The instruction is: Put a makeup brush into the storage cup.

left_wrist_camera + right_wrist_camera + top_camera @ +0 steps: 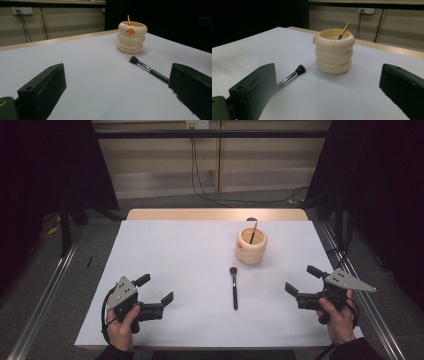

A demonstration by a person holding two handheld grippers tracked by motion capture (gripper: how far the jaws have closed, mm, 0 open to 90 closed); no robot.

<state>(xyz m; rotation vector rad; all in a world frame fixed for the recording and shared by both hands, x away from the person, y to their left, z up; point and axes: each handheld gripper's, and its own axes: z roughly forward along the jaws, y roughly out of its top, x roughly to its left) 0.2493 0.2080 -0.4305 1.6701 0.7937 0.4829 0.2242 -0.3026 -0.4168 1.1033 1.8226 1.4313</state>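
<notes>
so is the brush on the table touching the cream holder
Apart. The high view shows bare white table between the brush head and the holder.

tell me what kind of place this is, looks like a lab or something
Probably a lab or recording setup, not a home. A white-covered table stands between dark curtains and metal floor rails, cables hang from wall sockets, and few props are laid out: a cream ringed pot and a makeup brush.

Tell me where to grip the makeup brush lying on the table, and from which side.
Take the makeup brush by its black handle, near mid-length, coming straight down from above. It lies flat, bristles toward the cream holder, so set the jaws across the thin handle. Either claw looks able to reach; the left claw and right claw both stand open beside it.
</notes>
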